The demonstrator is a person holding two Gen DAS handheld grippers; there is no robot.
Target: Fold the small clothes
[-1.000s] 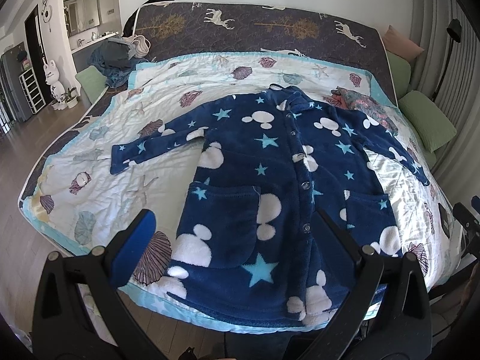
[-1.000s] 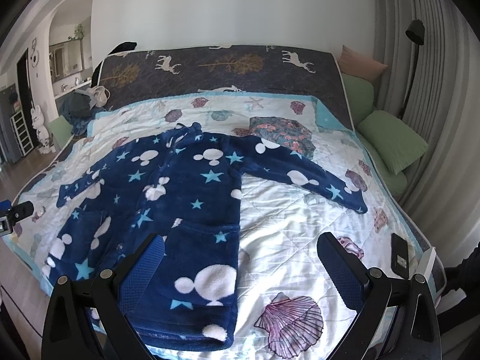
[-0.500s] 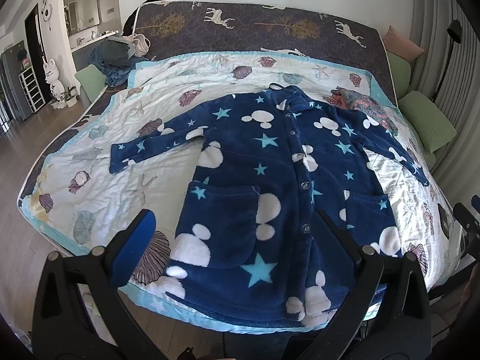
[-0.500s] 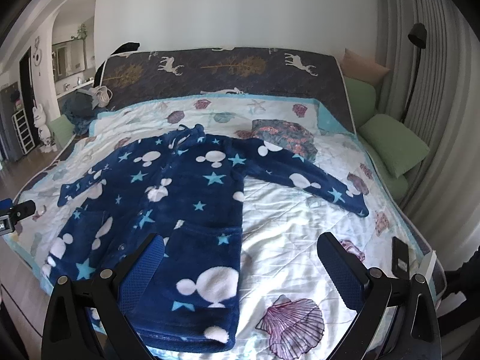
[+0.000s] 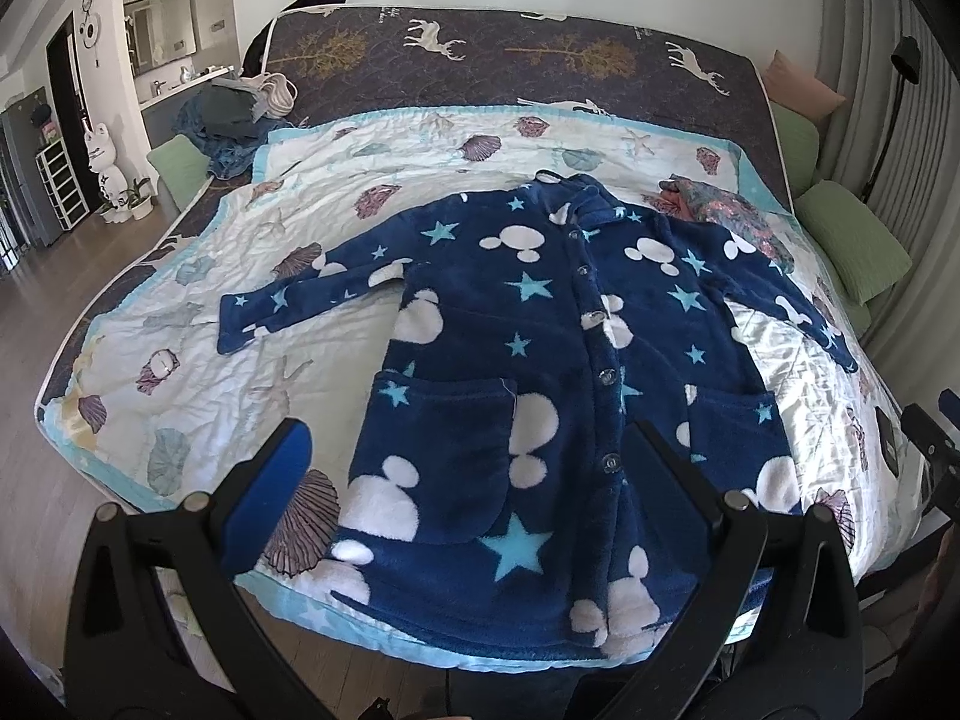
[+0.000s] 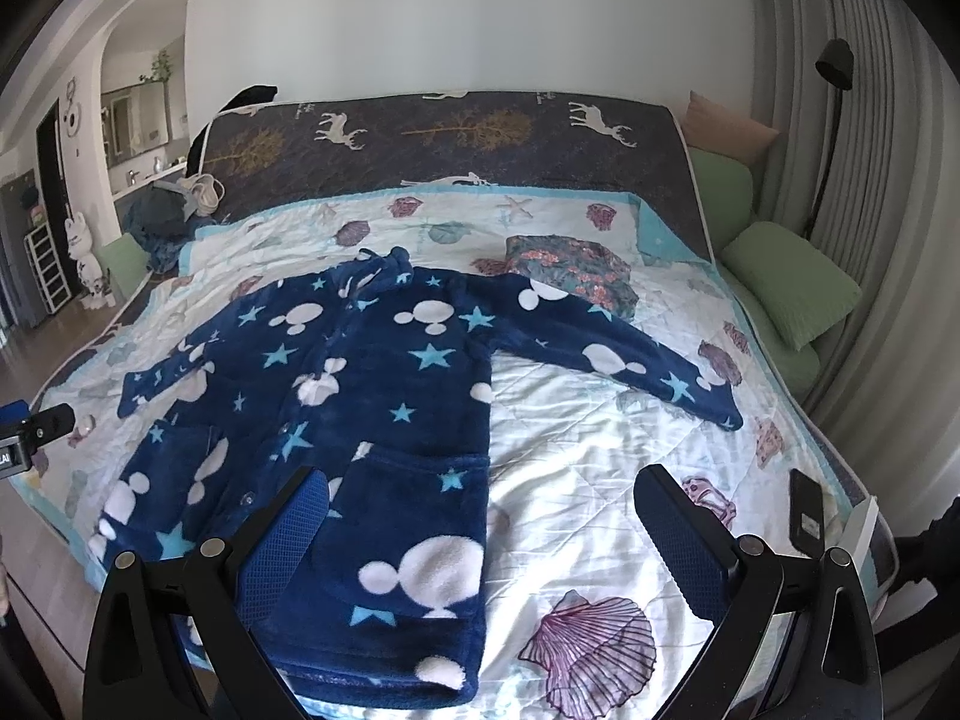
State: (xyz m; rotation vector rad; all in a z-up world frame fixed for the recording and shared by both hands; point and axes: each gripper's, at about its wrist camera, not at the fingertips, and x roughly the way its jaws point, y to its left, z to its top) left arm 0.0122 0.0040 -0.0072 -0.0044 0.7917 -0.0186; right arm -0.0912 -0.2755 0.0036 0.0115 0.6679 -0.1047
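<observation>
A small navy fleece robe (image 5: 540, 372) (image 6: 372, 420) with white mouse heads and light blue stars lies flat and buttoned on the bed, both sleeves spread out. Its hem reaches the bed's near edge. My left gripper (image 5: 468, 480) hovers open above the hem, over the left pocket, with nothing between its fingers. My right gripper (image 6: 480, 516) hangs open over the robe's right lower corner and the bare quilt beside it, holding nothing. The right sleeve (image 6: 636, 360) stretches toward the green pillows.
A white shell-print quilt (image 5: 252, 276) (image 6: 600, 480) covers the bed. A folded floral garment (image 6: 570, 267) (image 5: 732, 216) lies by the right shoulder. Green pillows (image 6: 792, 282) line the right side, a clothes pile (image 5: 234, 114) sits far left, a dark phone (image 6: 807, 510) near the right edge.
Both views have barely shifted; the right wrist view has tipped up a little. The robe lies as before and both grippers stay open.
</observation>
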